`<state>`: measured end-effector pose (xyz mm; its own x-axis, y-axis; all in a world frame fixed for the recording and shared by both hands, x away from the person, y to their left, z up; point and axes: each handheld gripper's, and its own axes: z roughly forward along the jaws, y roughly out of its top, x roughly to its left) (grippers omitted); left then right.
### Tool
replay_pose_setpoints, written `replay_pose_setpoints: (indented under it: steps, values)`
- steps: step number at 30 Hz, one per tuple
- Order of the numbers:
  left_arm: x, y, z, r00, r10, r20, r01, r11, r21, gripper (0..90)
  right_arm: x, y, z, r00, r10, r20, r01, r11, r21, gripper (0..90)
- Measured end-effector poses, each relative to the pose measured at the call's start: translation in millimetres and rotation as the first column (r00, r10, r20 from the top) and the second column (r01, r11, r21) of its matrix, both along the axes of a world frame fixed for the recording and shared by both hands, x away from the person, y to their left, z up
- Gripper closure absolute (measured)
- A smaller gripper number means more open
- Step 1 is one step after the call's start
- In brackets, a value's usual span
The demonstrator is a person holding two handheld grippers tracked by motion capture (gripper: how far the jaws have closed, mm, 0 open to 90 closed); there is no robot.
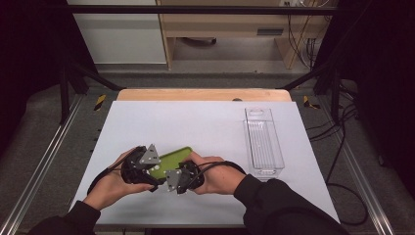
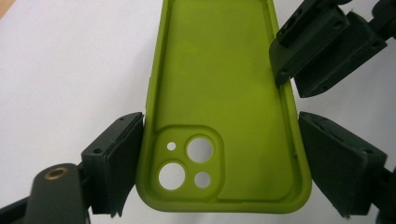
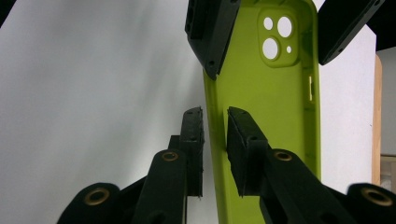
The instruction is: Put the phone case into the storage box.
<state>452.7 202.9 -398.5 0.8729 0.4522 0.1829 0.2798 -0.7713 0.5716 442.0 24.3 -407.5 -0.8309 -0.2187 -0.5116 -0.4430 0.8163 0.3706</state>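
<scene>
A lime-green phone case (image 1: pixel 174 157) lies open side up, just above the white mat, between both hands. My left gripper (image 2: pixel 219 163) spans its width at the camera-cutout end, one pad against each long edge, shut on it. My right gripper (image 3: pixel 215 149) straddles one long side wall of the phone case (image 3: pixel 280 107), with one pad outside and one inside, both against the wall. In the high view the left gripper (image 1: pixel 152 169) and right gripper (image 1: pixel 170 172) meet at the case's near end. The left gripper's pads (image 3: pixel 212 37) show at the far end of the right gripper view.
A clear plastic tray (image 1: pixel 264 142) stands lengthwise at the right of the white mat (image 1: pixel 195 122). A wooden table edge (image 1: pixel 203 94) runs behind the mat. Dark frame rails and cables flank the table on both sides.
</scene>
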Motion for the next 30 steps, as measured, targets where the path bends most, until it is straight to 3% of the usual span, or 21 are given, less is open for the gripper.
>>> replay_pose_setpoints:
  steps: [5, 16, 19, 30]
  values:
    - [-0.5, 0.1, -0.2, 1.0, -0.003, -0.006, 0.003, 1.0, 0.009, 16.4, -0.9, 0.4, -2.5, 1.0, 0.001, -0.003, -0.001, 1.0, 0.003, 77.6]
    - [1.4, 0.1, -1.5, 0.9998, -0.004, -0.021, 0.004, 0.9997, -0.026, 16.4, -1.8, 1.0, -3.0, 0.9999, 0.004, 0.015, -0.004, 1.0, -0.003, 79.9]
    - [1.0, -1.6, -1.4, 0.9998, -0.008, -0.019, 0.007, 0.9999, -0.012, 16.4, -2.5, 2.2, -3.3, 0.9997, 0.008, 0.022, -0.008, 1.0, 0.0, 81.4]
    - [-1.0, 0.3, -4.5, 0.9994, -0.016, -0.031, 0.015, 0.9996, -0.026, 16.1, -5.4, 2.8, -7.8, 0.9998, 0.02, 0.005, -0.02, 1.0, -0.009, 85.8]
